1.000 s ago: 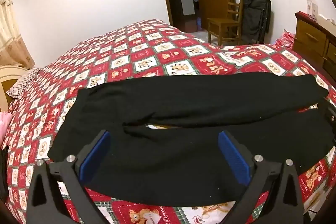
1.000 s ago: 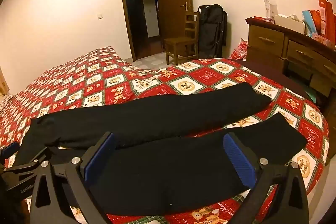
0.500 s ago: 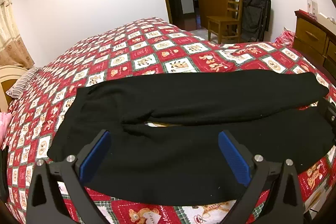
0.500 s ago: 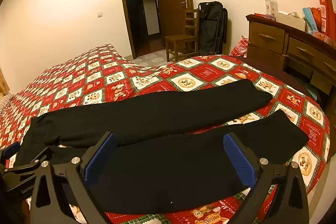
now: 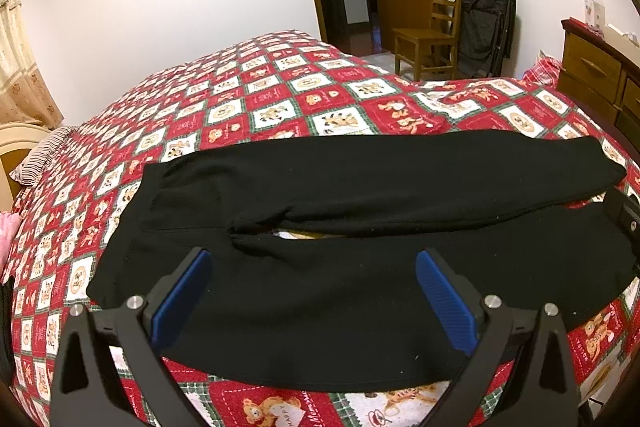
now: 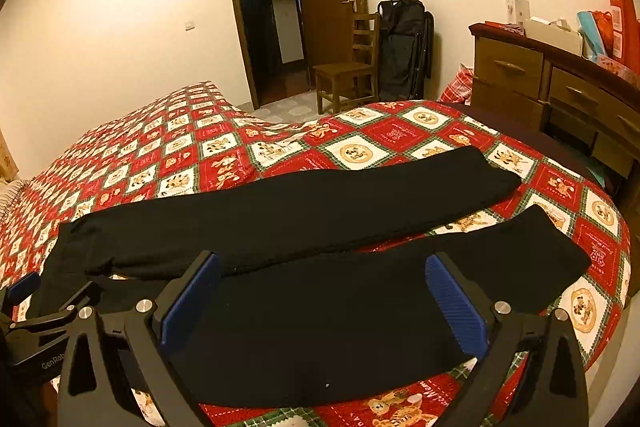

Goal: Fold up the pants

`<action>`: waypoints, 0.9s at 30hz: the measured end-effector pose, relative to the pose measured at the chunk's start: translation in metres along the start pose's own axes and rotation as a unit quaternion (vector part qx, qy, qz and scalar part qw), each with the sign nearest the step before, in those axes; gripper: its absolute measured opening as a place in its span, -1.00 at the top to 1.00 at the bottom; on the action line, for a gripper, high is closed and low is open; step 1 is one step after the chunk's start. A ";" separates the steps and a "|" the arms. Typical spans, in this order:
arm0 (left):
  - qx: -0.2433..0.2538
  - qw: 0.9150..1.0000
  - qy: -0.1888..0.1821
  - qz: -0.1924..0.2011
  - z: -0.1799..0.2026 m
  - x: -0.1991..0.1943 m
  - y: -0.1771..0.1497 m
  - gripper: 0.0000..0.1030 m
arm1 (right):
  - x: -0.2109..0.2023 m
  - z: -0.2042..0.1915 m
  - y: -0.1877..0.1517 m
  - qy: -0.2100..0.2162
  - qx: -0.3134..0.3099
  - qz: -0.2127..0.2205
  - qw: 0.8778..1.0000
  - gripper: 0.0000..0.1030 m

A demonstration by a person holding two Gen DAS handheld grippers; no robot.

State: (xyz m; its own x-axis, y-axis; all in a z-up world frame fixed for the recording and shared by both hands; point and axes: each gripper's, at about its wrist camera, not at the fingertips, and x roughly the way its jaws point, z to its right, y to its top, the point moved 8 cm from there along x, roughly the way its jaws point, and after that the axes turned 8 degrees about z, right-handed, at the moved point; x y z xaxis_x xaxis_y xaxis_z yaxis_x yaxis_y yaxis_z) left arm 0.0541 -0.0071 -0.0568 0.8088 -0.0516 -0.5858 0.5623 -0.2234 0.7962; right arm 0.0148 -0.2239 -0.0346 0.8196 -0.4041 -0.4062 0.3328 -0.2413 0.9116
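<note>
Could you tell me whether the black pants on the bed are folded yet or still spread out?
Spread out. The pants lie flat on the bedspread, both legs side by side at full length, nothing doubled over.

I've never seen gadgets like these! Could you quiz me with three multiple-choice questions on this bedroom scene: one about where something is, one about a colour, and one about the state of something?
1. Where do the pants lie?
A. On the chair
B. On the patterned bedspread
C. On the dresser

2. What colour are the pads on the gripper fingers?
A. Blue
B. Yellow
C. White

3. How do the left gripper and right gripper stand?
A. Both clamped on cloth
B. One open, one shut
C. Both open, holding nothing

Answers:
1 B: both legs lie spread flat across the quilt.
2 A: the ribbed pads show blue.
3 C: the fingers stand wide apart above the fabric.
</note>
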 end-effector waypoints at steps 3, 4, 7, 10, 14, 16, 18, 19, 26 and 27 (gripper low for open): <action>0.001 1.000 0.000 0.000 0.000 0.000 0.000 -1.00 | 0.000 0.000 -0.001 0.000 0.000 -0.001 1.000 -0.98; 0.001 1.000 -0.001 0.000 0.000 0.000 0.000 -1.00 | 0.001 0.000 0.000 0.000 0.001 -0.002 1.000 -0.98; 0.001 1.000 0.000 -0.001 0.000 0.001 0.000 -1.00 | 0.001 0.000 -0.001 0.000 0.001 -0.001 1.000 -0.98; 0.001 1.000 0.000 -0.001 -0.001 0.001 -0.001 -1.00 | 0.001 0.000 0.000 -0.001 0.001 -0.001 1.000 -0.98; 0.003 1.000 0.001 -0.003 -0.001 0.003 -0.001 -1.00 | 0.002 -0.001 -0.001 0.000 0.002 -0.003 1.000 -0.98; 0.004 1.000 0.001 -0.004 -0.001 0.003 -0.001 -1.00 | 0.002 -0.001 -0.002 0.000 0.002 -0.004 1.000 -0.98; 0.005 1.000 0.001 -0.004 -0.002 0.004 -0.001 -1.00 | 0.003 -0.003 -0.002 0.001 0.003 -0.005 1.000 -0.98; 0.006 1.000 0.001 -0.004 -0.002 0.004 -0.001 -1.00 | 0.003 -0.003 -0.002 0.001 0.003 -0.005 1.000 -0.98; 0.009 1.000 0.001 -0.004 0.000 0.005 0.000 -1.00 | 0.003 -0.003 -0.002 0.000 0.003 -0.006 1.000 -0.98; 0.010 1.000 0.000 -0.004 0.001 0.005 -0.001 -1.00 | 0.003 -0.003 -0.002 0.000 0.003 -0.006 1.000 -0.98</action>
State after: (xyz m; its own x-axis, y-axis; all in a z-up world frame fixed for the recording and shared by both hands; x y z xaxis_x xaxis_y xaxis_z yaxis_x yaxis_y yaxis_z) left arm 0.0577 -0.0078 -0.0602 0.8049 -0.0493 -0.5914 0.5648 -0.2424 0.7888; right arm 0.0184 -0.2218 -0.0378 0.8159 -0.4003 -0.4172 0.3401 -0.2512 0.9062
